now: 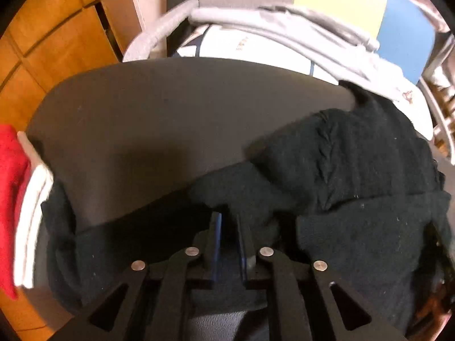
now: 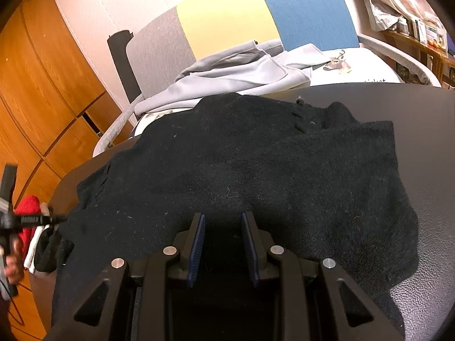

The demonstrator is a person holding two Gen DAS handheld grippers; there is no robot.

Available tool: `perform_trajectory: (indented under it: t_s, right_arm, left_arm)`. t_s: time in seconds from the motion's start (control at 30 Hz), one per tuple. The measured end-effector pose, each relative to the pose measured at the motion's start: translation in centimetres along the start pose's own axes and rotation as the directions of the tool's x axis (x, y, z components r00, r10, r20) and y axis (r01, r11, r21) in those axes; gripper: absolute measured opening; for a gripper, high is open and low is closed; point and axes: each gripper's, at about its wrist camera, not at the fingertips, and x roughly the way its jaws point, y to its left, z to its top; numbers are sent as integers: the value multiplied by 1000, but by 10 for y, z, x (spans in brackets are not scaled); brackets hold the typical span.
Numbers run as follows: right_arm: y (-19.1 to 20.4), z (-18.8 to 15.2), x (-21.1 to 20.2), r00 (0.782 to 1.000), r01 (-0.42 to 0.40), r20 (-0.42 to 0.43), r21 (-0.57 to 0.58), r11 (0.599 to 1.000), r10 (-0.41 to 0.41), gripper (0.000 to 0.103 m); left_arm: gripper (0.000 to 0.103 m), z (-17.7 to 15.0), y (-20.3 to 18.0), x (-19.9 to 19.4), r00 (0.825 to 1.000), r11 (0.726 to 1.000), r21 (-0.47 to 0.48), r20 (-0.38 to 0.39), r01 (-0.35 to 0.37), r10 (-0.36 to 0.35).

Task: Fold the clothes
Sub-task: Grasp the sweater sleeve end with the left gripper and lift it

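A black knit garment (image 1: 355, 164) lies spread on a dark round table (image 1: 142, 113), with one part folded over at the right. My left gripper (image 1: 229, 218) points steeply down at the garment's near left part. Its jaws stand almost together, pinching a raised fold of the black fabric. The right wrist view shows the same garment (image 2: 256, 170) wide across the table (image 2: 426, 119). There the left gripper (image 2: 61, 219) sits blurred at the cloth's left edge. My right gripper (image 2: 223, 218) hovers over the garment's near edge, open, with nothing pressed between its blue pads.
Folded red cloth (image 1: 8, 170) and white cloth (image 1: 31, 213) sit at the table's left edge. Behind the table a grey garment (image 2: 227, 71) and a white deer-print shirt (image 2: 338, 64) lie on a seat with a grey, yellow and blue back (image 2: 227, 22). Wooden cabinets (image 2: 42, 85) stand left.
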Motion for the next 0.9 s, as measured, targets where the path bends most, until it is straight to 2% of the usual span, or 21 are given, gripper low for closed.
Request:
perform_trajectory:
  t_s: [0.07,0.13,0.2,0.23,0.3,0.33,0.37,0.4,0.53,0.6,0.63,0.7,0.77,0.8,0.87,0.9]
  right_arm:
    - [-1,0,0,1000,-1,0,1,1000,1,26]
    - [-1,0,0,1000,-3,0,1,1000,3,26]
    - [-2,0,-1,1000,-4,0,2,1000,4,26]
    - [-2,0,-1,1000,-4,0,2,1000,4,26]
    - [-1,0,-1,1000,-2,0,0,1000,2,26]
    - [-1,0,-1,1000,-1,0,-2,1000,1,26]
    - [-1,1,-1,1000,-1,0,-3,1000,1,26]
    - [-1,1,-1,1000,0,0,-4,1000,0,26]
    - [-1,2,-1,1000,1,-2,-7,1000,-1,26]
    - [0,2,-1,1000,4,-2,-10,1000,-4,26]
    - [0,2,-1,1000,5,-2,-11,1000,-5,26]
    - [0,2,-1,1000,6,-3,-11,1000,-6,26]
    - [0,2,-1,1000,5,-3,-11,1000,-6,26]
    - [0,2,0,1000,6,-3,-11,1000,-6,26]
    - [0,2,0,1000,6,-2,-12,1000,-6,26]
    - [0,2,-1,1000,7,-3,-12,1000,-7,26]
  left_arm:
    - [15,-20,4,-5,999,999,40,42,15,-16]
    - [25,-44,18,-8,997,1000,13,77,20,-21]
    - [36,-63,40,-8,995,996,-66,81,60,-55]
    - [38,-74,59,-8,994,989,-132,87,73,-61]
    - [47,-89,86,-11,993,973,-219,106,69,-46]
    - [52,-97,102,-15,992,964,-261,125,52,-19]
    - [62,-101,113,-17,992,961,-276,128,28,8]
    - [66,-104,123,-18,991,957,-290,131,5,35]
    - [66,-111,152,-28,982,955,-289,149,-69,115]
    - [76,-109,171,-29,966,939,-314,167,-139,199]
    - [78,-107,180,-32,952,925,-332,174,-184,252]
    - [81,-103,196,-35,932,903,-361,182,-234,315]
    - [85,-97,200,-36,920,890,-380,194,-250,341]
    - [90,-95,201,-33,922,896,-368,195,-248,335]
    - [92,-93,203,-28,926,908,-342,197,-242,321]
    - [92,-90,204,-24,922,908,-319,186,-271,340]
